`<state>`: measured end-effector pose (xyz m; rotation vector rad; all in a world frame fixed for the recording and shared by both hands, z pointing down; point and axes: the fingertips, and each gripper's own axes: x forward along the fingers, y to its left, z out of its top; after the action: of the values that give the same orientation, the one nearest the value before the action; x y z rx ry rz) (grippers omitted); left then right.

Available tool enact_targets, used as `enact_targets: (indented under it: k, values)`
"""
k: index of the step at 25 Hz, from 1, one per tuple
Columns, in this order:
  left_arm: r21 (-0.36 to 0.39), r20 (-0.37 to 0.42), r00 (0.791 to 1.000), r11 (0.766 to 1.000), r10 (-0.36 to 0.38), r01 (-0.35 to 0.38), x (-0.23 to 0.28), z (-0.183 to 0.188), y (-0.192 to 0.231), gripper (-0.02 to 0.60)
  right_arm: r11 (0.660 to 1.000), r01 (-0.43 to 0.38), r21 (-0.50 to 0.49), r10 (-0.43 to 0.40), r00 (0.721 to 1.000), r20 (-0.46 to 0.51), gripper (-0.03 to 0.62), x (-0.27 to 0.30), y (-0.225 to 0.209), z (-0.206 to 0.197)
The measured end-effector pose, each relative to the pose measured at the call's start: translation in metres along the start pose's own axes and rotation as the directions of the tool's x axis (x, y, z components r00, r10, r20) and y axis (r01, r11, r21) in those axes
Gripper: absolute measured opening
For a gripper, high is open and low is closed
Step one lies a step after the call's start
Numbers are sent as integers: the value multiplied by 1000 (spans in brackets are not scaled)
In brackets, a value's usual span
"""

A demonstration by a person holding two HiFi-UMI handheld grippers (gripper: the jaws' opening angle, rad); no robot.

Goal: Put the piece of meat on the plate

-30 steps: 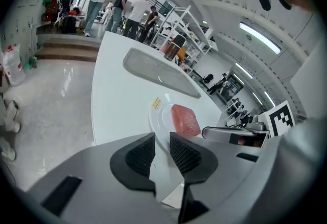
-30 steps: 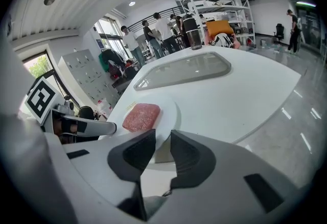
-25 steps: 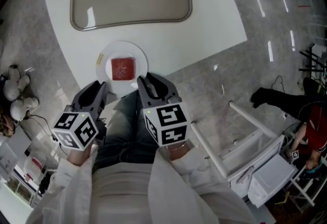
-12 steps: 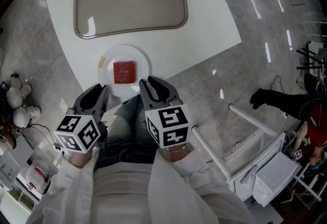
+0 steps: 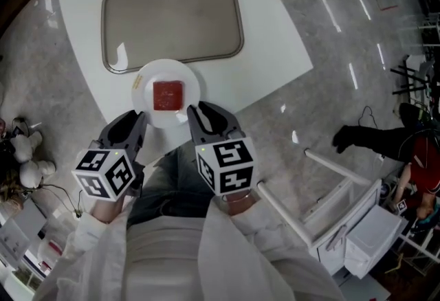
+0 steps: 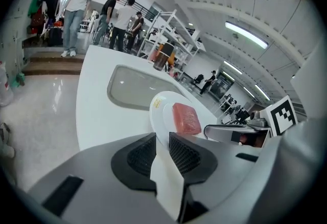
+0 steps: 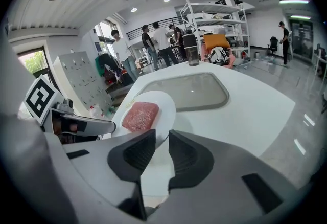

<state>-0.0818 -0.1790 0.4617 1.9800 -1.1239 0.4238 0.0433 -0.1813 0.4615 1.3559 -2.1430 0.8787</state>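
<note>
Piece of meat point(image 5: 168, 95) is lying flat, square, centred on the plate point(image 5: 165, 67). The plate is sitting at the table point(image 5: 275, 38) edge, beside the tray point(image 5: 172, 18). Left gripper point(image 5: 135, 116) and right gripper point(image 5: 199, 110) are hovering just short of the plate, jaws narrowly apart, empty.

The table point(image 5: 268, 31) has a smooth white top with a soft sheen. On its far part the grey-brown tray point(image 5: 172, 18) is glossy enough to throw back a spot of light, and the floor point(image 5: 330, 107) to the right looks like polished grey stone, streaked with bright reflections. The plate point(image 5: 191, 90) at the near edge looks like glossy white ceramic, and the piece of meat point(image 5: 168, 95) on it is red, grainy and rough. The left gripper point(image 6: 162, 138) and the right gripper point(image 7: 162, 138) are matt grey plastic with finely ribbed dark pads point(image 6: 142, 154), the person's sleeves point(image 5: 254, 251) are white cloth, and the trousers point(image 5: 172, 183) are blue denim.
</note>
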Motion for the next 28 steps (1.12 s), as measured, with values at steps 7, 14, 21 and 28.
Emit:
enact_targets:
  k: [7,14,21,28]
  values:
    - [6,36,999,1000,26,-26,26,47,-4,84,999,-24,-21,25,1000,18,84,21,-26,47]
    - [27,47,998,999,39,-41,64,96,11,84,999,-44,-23,45,999,14,84,61,-50,95]
    - [46,23,997,996,75,-76,90,128,34,84,997,-75,-15,75,997,-33,84,102,-61,119]
    - [49,-34,994,994,101,-100,110,136,52,84,996,-90,-5,90,993,-82,84,127,-67,123]
